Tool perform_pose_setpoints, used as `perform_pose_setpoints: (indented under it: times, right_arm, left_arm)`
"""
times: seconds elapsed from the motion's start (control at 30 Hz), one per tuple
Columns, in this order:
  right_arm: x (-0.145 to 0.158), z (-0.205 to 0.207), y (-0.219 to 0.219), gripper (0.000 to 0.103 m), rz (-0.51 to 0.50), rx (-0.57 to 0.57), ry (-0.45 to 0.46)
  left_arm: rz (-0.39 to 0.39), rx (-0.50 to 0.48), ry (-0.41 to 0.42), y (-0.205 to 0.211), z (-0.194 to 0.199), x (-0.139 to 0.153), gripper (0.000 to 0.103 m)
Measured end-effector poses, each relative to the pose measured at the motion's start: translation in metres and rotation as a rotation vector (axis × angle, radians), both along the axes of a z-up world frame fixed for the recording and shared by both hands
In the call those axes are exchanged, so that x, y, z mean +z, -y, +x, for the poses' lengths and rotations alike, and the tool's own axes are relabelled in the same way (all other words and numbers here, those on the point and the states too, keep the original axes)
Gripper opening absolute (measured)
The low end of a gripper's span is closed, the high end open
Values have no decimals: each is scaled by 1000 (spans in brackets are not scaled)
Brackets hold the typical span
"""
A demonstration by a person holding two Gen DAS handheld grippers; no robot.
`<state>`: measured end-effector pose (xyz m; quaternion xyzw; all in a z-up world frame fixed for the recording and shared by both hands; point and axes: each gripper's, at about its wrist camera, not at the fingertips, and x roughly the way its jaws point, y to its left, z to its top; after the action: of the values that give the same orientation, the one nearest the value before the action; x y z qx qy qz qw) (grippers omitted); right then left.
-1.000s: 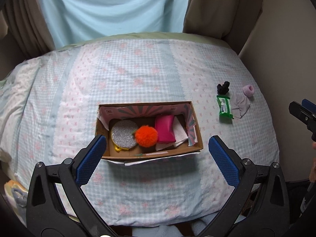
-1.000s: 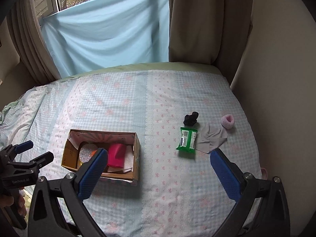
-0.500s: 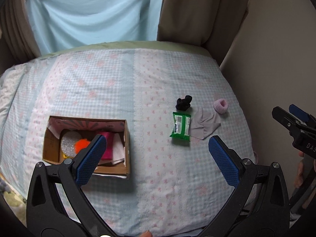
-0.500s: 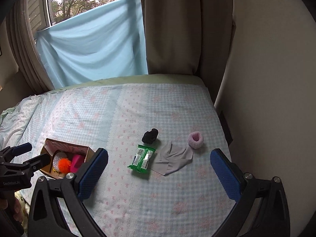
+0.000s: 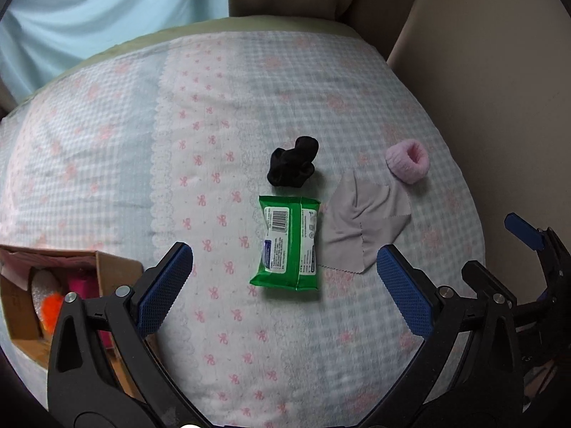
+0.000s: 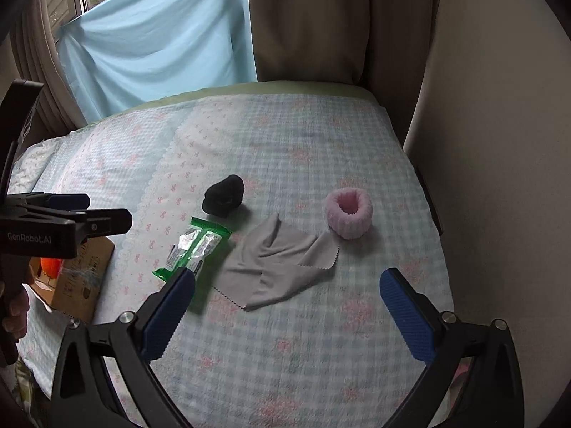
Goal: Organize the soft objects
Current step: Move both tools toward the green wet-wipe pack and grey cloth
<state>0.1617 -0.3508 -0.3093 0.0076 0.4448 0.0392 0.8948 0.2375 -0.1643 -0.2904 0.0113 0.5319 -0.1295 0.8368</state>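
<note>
Both my hand-held grippers are spread wide with nothing in them. Left hand-held gripper (image 5: 284, 287) hangs right over the green wipes pack (image 5: 288, 242) on the bed (image 5: 107, 164), box (image 5: 117, 271) off to the left. I'd drop straight down and pinch across the short sides, clear of the grey cloth (image 5: 364, 224) touching it.

The bed (image 5: 321, 82) carries a black sock (image 5: 292, 167), green wipes pack (image 5: 289, 246), grey cloth (image 5: 364, 224), pink scrunchie (image 5: 408, 160) and cardboard box (image 5: 117, 271).
</note>
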Motion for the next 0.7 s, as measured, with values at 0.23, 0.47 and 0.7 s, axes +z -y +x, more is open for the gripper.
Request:
perform_pose_setpoints:
  times: [0.23,0.47,0.7]
  right_arm:
    - [-87,23,-2,103,-22,71,-38]
    - [-127,41,-9,103,-46,129,-45]
    - [-141,65,-26,103,-97,184,-21]
  left_arm:
    - [15,-35,-80,23,38,-93,95]
    - [22,-32,-123,33,54,-147,87]
    - [24,-17,-146,36,66,-174,80]
